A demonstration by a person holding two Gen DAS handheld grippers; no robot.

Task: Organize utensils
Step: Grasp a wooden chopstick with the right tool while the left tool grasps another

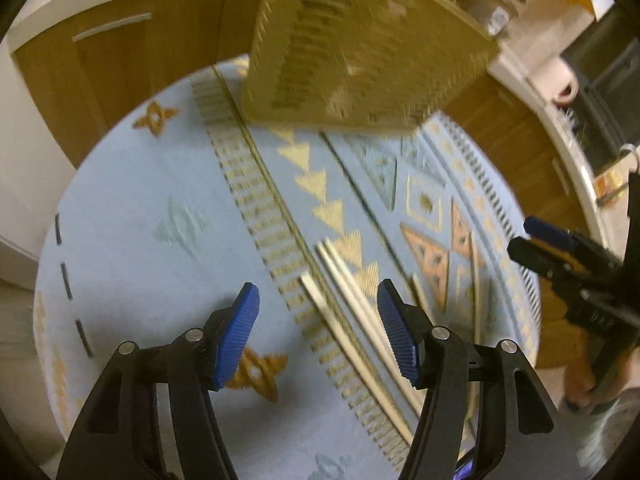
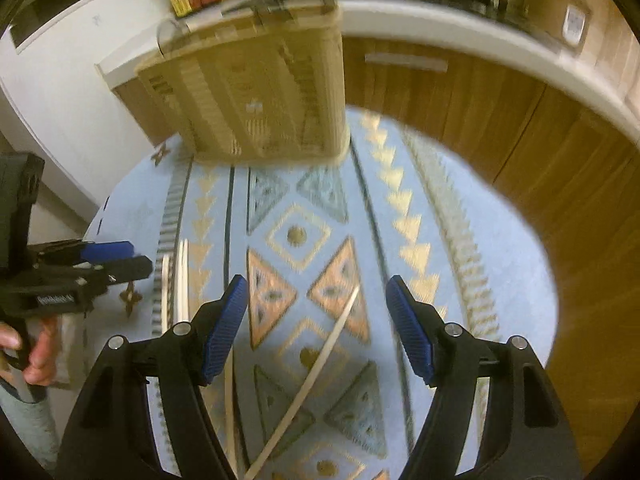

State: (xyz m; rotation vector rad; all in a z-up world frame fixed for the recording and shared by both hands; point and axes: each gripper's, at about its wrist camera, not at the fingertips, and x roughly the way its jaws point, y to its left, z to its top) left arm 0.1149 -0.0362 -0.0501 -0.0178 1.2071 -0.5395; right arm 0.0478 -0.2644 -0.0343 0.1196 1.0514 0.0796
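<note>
Round patterned table point(image 2: 500, 240): chopstick point(image 2: 320, 360) lies diagonally between the spread, empty right gripper point(image 2: 316, 328); left gripper point(image 1: 318, 332) spread over a chopstick pair point(image 1: 348, 312).

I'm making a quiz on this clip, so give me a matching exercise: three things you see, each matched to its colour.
Things:
1. gripper pads
2. basket
3. tablecloth

Colours:
A. light blue with gold pattern
B. tan, woven
C. dark blue

Pairs: 1-C, 2-B, 3-A
</note>
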